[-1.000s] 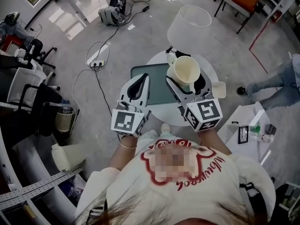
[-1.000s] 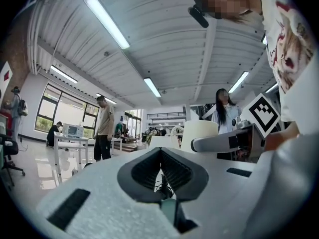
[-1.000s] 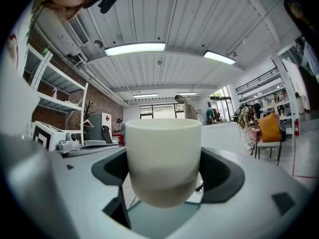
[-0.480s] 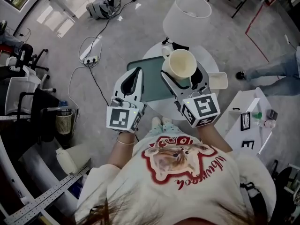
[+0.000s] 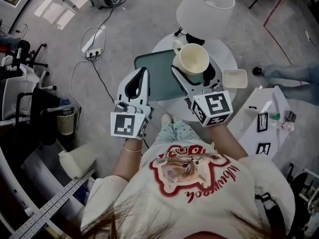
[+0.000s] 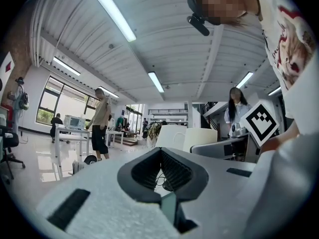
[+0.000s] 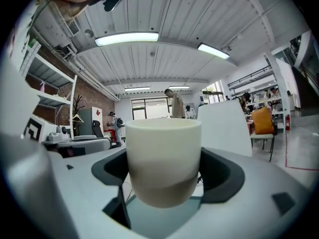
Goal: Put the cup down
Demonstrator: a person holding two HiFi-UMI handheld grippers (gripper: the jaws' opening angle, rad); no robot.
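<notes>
Near the head view's upper centre, the right hand-held gripper clamped the cream mug upright over the green tray on the round tabletop, seemingly ready for lowering, while the left hand-held gripper hung empty, jaws together.

Grey floor with trailing cables, round white table, ceiling strip lights.

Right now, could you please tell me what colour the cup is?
The cup is plain cream, best seen in the right gripper view.
</notes>
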